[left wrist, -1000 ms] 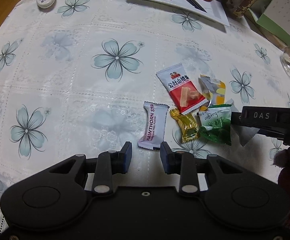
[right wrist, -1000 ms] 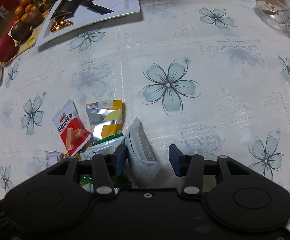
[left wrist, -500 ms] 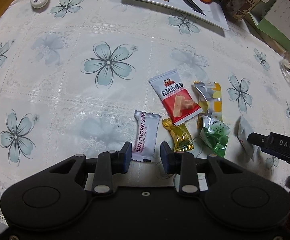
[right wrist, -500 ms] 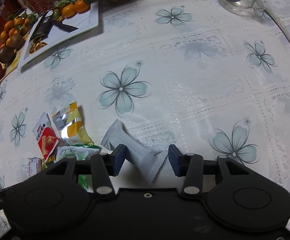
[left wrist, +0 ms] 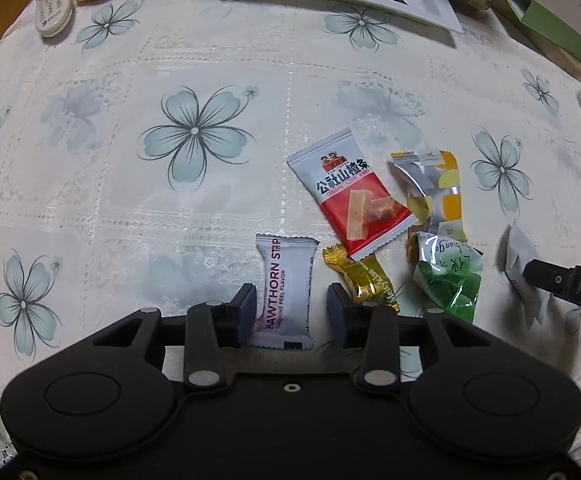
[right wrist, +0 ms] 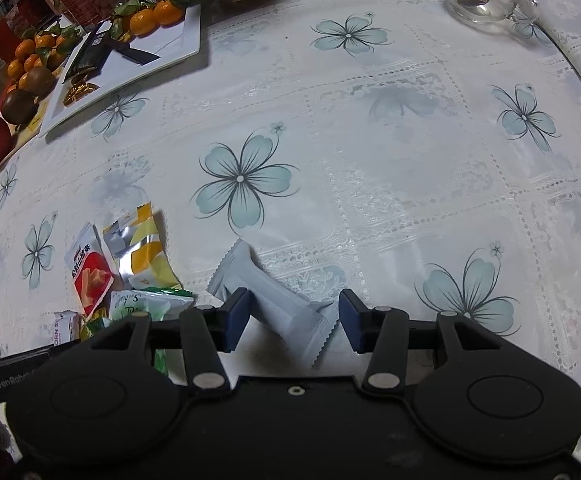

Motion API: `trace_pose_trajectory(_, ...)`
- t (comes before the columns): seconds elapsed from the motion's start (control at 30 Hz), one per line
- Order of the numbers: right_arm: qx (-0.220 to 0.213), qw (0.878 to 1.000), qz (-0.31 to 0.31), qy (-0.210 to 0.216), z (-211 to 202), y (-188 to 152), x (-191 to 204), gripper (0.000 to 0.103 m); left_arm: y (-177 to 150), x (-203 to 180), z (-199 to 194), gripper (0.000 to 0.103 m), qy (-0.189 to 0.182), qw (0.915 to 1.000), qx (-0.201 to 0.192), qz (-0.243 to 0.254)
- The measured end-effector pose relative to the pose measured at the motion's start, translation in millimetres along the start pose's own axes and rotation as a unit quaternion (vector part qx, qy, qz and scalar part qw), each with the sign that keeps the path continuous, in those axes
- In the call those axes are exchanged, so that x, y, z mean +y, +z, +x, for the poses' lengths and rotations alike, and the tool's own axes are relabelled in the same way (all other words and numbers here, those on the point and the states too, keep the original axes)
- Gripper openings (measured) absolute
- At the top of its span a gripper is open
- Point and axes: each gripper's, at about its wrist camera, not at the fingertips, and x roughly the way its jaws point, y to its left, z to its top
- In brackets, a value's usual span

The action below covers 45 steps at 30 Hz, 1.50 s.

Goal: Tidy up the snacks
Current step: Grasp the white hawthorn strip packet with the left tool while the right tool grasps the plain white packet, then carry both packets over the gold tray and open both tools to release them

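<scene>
At the bench's far edge we see a white tray holding tangerines and dark packets. Our left tongs stand released around the hawthorn strip packet. Our right tongs, also released, straddle a grey packet, partly hidden beneath them.

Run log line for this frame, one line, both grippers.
left gripper: open, straddling hawthorn strip packet | right gripper: open, straddling grey packet | both packets on tablecloth
</scene>
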Motion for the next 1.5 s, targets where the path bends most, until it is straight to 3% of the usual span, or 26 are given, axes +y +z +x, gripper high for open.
trace_pose_trajectory(0.1, -0.006, 1.000, -0.003, 0.002, 0.1, -2.5, -0.5, 0.055, -1.2, -6.9, 1.4, 0.051, 0.010, 0.9999, -0.002, 0.012)
trace_pose_trajectory(0.2, 0.001, 1.000, -0.004, 0.005, 5.6, -6.2, -1.5, 0.058, -1.3, -11.6, 3.2, 0.061, 0.002, 0.9998, -0.001, 0.021)
trace_pose_trajectory(0.4, -0.020, 0.998, -0.058, -0.031, 9.7, -18.8, 17.3, 0.063, 0.2, -12.7, 3.9, 0.061, 0.002, 0.9997, 0.002, 0.024)
trace_pose_trajectory(0.63, -0.015, 0.997, -0.067, -0.039, 10.0, -16.1, 21.7, 0.064, -1.0, -14.2, 3.7, 0.061, 0.007, 0.9996, -0.001, 0.028)
trace_pose_trajectory(0.73, -0.024, 0.995, -0.079, -0.047, 8.6, -16.1, 20.8, 0.040, -6.4, -21.2, 3.5, 0.061, 0.023, 0.9990, -0.011, 0.036)
trace_pose_trajectory(0.8, -0.020, 0.995, -0.087, -0.040, 5.3, -17.0, 16.9, 0.038, -10.4, -26.6, 3.8, 0.062, 0.037, 0.9981, -0.019, 0.045)
trace_pose_trajectory(0.87, -0.003, 0.998, -0.064, -0.005, -0.9, -17.9, 6.0, 0.029, -11.0, -22.9, 2.6, 0.060, 0.032, 0.9984, -0.022, 0.041)
trace_pose_trajectory(1.0, 0.008, 0.999, -0.019, 0.046, -25.7, -26.3, -16.4, 0.029, -11.5, -16.4, -1.5, 0.049, 0.037, 0.9985, -0.030, 0.028)
trace_pose_trajectory(1.1, 0.002, 0.998, 0.000, 0.070, -50.1, -34.2, -29.4, 0.027, -8.3, -5.6, -3.1, 0.027, 0.039, 0.9988, -0.030, -0.004)
trace_pose_trajectory(1.13, -0.001, 0.997, 0.005, 0.076, -58.7, -37.4, -32.7, 0.026, -7.5, -1.0, -3.6, 0.027, 0.031, 0.9990, -0.028, -0.015)
trace_pose_trajectory(1.17, -0.006, 0.997, 0.008, 0.080, -68.5, -41.6, -35.8, 0.009, -7.3, 3.9, -4.6, 0.027, 0.026, 0.9989, -0.023, -0.031)
trace_pose_trajectory(1.2, -0.010, 0.996, 0.009, 0.084, -76.2, -45.3, -38.4, 0.005, -8.0, 7.8, -5.7, 0.027, 0.028, 0.9984, -0.015, -0.046)
trace_pose_trajectory(1.27, -0.013, 0.996, 0.016, 0.089, -90.9, -53.0, -43.2, 0.005, -15.0, 12.9, -13.2, 0.027, 0.028, 0.9974, -0.010, -0.065)
trace_pose_trajectory(1.37, -0.024, 0.996, 0.011, 0.088, -106.8, -64.2, -44.8, 0.006, -24.9, 9.6, -26.9, 0.027, 0.040, 0.9975, -0.021, -0.055)
trace_pose_trajectory(1.5, -0.036, 0.997, 0.013, 0.063, -109.4, -69.4, -47.6, 0.020, -31.8, 6.6, -48.5, 0.027, 0.045, 0.9972, -0.039, -0.045)
